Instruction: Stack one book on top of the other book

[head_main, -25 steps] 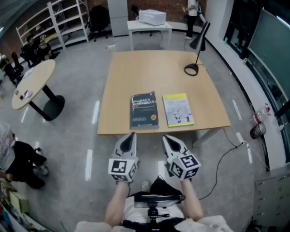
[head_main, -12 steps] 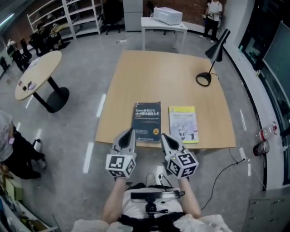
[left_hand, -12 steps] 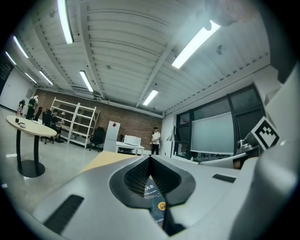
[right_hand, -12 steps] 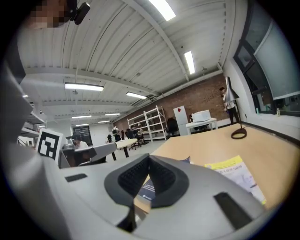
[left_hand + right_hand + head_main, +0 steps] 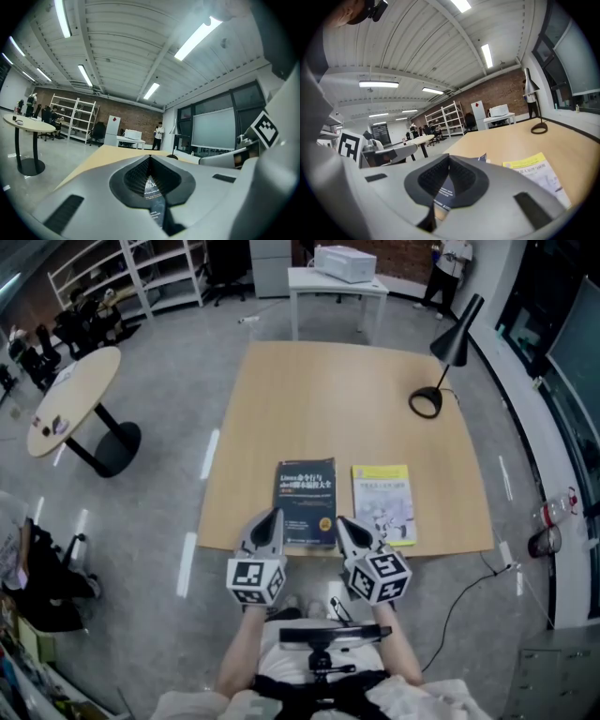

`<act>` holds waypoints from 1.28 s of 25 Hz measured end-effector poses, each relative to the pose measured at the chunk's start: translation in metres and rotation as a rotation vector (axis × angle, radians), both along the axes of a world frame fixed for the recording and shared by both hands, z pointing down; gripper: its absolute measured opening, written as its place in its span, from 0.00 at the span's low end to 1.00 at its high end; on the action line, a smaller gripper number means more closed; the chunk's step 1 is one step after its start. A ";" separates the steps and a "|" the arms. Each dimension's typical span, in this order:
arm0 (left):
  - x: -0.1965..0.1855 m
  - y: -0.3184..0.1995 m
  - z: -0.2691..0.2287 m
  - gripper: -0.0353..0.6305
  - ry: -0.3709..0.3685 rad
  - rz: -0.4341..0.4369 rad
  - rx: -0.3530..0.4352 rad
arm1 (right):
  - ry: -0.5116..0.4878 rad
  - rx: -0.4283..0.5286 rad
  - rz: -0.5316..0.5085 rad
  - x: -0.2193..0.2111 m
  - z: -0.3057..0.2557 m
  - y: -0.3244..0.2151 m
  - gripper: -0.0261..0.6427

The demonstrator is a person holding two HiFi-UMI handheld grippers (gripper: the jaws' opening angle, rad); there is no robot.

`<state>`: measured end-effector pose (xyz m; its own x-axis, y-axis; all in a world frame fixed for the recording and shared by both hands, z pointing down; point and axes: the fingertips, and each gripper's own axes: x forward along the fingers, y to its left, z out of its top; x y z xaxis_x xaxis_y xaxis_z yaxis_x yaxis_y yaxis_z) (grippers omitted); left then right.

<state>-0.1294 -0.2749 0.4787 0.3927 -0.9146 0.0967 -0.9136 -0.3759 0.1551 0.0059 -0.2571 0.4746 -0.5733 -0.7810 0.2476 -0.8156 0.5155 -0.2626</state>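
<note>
step: pre-grasp, my read. Both books lie flat and apart; stacking not begun.
left gripper (image 5: 273, 518): clenched, jaws pressed together, nothing in them. Tip is over the table's near edge, at the dark book's 7 o'clock corner.
right gripper (image 5: 343, 522): clenched too and empty. Tip sits at the dark book's 5 o'clock corner, near the yellow book's 7 o'clock corner.
dark book (image 5: 306, 503): flat on the table (image 5: 328, 399), near edge, cover up, about 12 o'clock from the two grippers.
yellow book (image 5: 382, 503): flat at 3 o'clock of the dark book, a narrow strip of bare table between them. It looks the thinner one.
lamp (image 5: 426, 402): far right of the table, about 1 o'clock from the books, well clear of them.
next move: likely open one gripper, work a jaw under a book's near edge, and pinch it. The yellow one suits the right gripper. Then lift it, carry it toward 9 o'clock and lay it square on the dark book.
risk: a flat cover gives little to bite, so the book may slide instead of lifting.
</note>
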 end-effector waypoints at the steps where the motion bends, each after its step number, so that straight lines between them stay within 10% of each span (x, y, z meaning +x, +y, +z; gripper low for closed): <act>1: 0.001 -0.005 0.007 0.06 -0.009 0.010 -0.015 | 0.005 -0.005 0.006 -0.001 0.003 -0.005 0.06; 9: 0.020 -0.022 0.065 0.06 -0.131 0.131 -0.031 | 0.013 -0.117 0.038 -0.014 0.063 -0.033 0.06; 20: 0.001 -0.044 0.173 0.06 -0.184 0.112 -0.420 | 0.154 -0.393 0.057 -0.003 0.160 -0.050 0.06; 32: 0.003 -0.045 0.184 0.06 -0.168 0.152 -0.497 | 0.232 -0.462 0.099 -0.003 0.179 -0.051 0.05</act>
<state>-0.1260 -0.3197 0.6629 0.4592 -0.6768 0.5754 -0.8820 -0.4244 0.2046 0.0029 -0.3081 0.6534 -0.3915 -0.6077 0.6910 -0.9183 0.3059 -0.2512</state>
